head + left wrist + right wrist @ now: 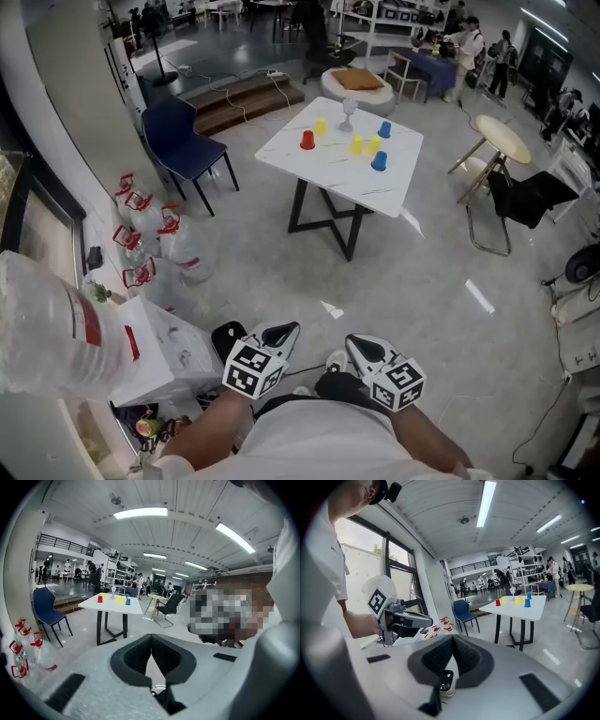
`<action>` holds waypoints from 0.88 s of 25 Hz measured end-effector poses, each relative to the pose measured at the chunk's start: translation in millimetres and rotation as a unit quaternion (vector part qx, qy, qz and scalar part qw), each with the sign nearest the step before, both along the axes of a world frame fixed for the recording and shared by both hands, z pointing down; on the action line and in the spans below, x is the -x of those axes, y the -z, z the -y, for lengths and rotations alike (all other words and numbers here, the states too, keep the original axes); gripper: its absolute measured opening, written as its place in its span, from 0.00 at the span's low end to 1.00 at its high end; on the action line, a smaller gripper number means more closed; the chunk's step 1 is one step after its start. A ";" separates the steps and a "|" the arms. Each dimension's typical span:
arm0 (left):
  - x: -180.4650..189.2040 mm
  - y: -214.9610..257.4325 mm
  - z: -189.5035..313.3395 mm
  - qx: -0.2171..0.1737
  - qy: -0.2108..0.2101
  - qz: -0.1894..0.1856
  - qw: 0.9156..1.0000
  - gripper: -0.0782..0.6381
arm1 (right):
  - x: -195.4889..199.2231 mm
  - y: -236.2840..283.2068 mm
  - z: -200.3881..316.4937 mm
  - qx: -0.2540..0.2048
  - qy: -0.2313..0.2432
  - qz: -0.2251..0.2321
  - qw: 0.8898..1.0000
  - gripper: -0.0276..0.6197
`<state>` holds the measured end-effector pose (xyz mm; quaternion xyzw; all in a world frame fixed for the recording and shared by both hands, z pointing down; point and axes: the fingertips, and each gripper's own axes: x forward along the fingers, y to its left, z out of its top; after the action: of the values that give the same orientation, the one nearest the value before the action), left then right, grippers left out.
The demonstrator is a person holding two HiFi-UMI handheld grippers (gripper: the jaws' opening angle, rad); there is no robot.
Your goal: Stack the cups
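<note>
Far ahead stands a white table (394, 183) with loose cups on it: a red cup (307, 140), three yellow cups (356, 144) and two blue cups (379, 161), all apart, plus a clear stemmed glass (348, 112). Both grippers are held close to the person's body, far from the table. My left gripper (286, 330) is shut with nothing between its jaws. My right gripper (356, 345) is also shut and empty. In the left gripper view the table (112, 605) and red cup (100, 599) look small. The right gripper view shows the left gripper (401, 618) beside the table (520, 605).
A blue chair (183, 141) stands left of the table, a round stool (502, 139) and a black chair (530, 197) to its right. Water jugs with red handles (145, 234) and a white box (159, 352) line the left wall. Grey floor lies between me and the table.
</note>
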<state>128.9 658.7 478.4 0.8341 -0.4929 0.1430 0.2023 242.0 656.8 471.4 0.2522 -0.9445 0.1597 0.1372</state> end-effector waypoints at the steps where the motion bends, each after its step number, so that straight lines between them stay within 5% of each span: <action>1: 1.8 -2.3 2.7 0.002 0.001 0.000 1.000 0.12 | 1.3 -1.8 5.0 0.004 -0.001 0.002 1.000 0.05; 11: 38.9 -27.0 73.2 0.022 0.027 0.008 0.999 0.12 | 35.4 -25.6 96.8 0.025 0.010 0.013 1.000 0.05; 22: 76.3 2.9 268.6 0.020 0.047 0.035 0.998 0.12 | 77.5 2.9 305.0 0.027 0.029 0.043 0.998 0.05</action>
<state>52.5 390.0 475.5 0.8005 -0.5352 0.1724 0.2076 164.5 351.8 468.5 0.2136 -0.9519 0.1917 0.1075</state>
